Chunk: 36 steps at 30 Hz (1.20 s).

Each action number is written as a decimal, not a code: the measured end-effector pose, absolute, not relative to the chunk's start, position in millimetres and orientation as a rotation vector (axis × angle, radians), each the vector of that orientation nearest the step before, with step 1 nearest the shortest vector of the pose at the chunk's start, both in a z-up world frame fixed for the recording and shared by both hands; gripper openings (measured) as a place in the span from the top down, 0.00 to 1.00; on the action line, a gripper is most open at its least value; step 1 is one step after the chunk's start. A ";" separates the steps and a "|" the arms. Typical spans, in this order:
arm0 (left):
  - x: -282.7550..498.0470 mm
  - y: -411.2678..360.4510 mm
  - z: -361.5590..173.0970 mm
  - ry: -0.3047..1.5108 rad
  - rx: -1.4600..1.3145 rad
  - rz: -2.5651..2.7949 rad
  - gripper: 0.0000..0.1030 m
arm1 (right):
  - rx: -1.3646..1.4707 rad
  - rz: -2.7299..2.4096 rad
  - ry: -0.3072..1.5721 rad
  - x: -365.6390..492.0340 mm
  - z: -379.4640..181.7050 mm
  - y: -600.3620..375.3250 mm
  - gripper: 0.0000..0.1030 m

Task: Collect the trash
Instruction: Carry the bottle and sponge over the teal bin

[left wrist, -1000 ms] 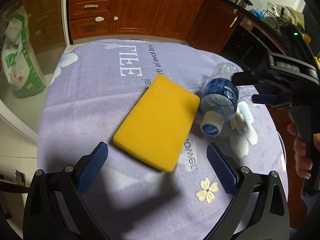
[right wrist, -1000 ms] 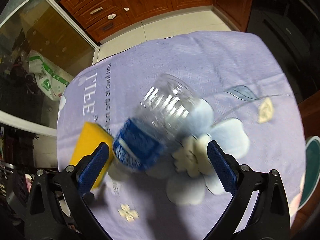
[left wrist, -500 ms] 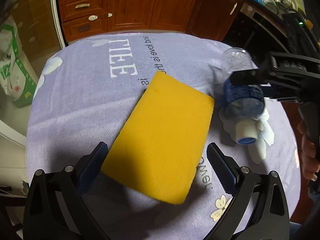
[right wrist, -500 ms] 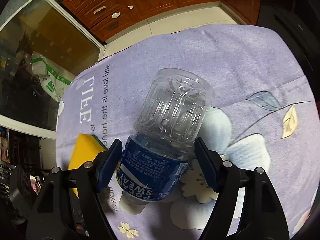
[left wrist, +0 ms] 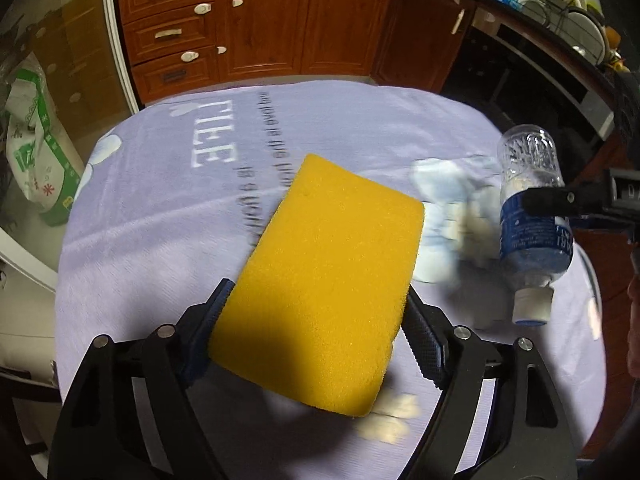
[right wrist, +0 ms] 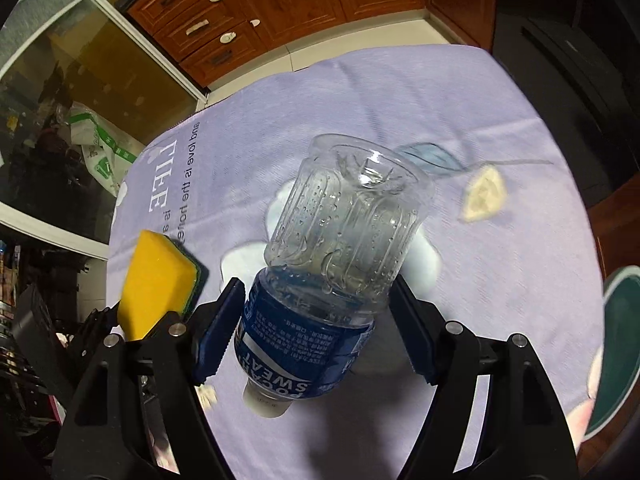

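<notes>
Left gripper (left wrist: 316, 344): jaws just closed in, pinching yellow sponge (left wrist: 332, 280) by its long edges, lifted off lilac-clothed bench (left wrist: 160, 240). Risk: soft foam compressing and sliding free.

Right gripper (right wrist: 316, 332): jaws clamped on Pocari Sweat bottle (right wrist: 336, 272) at its label, cap downward, off the bench. Risk: smooth, wet-looking plastic rotating or slipping; residual liquid unconfirmed.

Left wrist view close above the table (left wrist: 168, 216), angled steeply down toward far cabinets (left wrist: 256, 20), right wrist view likewise, nearer, both share sponge (left wrist: 324, 288), bottle (right wrist: 340, 248), lilac cloth, cabinets.
</notes>
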<state>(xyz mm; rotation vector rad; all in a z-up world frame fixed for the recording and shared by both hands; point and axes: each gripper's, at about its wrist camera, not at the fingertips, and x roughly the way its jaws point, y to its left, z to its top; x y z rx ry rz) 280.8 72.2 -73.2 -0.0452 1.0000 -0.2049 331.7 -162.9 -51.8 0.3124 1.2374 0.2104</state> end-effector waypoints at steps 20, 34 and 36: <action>192.5 -137.5 -5.6 0.969 0.055 -0.447 0.21 | 0.484 0.148 1.036 193.3 -2.3 -362.2 0.32; 173.9 -269.4 -10.3 0.988 0.127 -0.598 0.21 | 0.562 -0.047 0.977 127.5 -23.0 -504.8 0.32; 174.0 -282.5 -14.3 0.996 0.134 -0.604 0.21 | 0.556 -0.061 0.985 125.6 -29.7 -514.4 0.32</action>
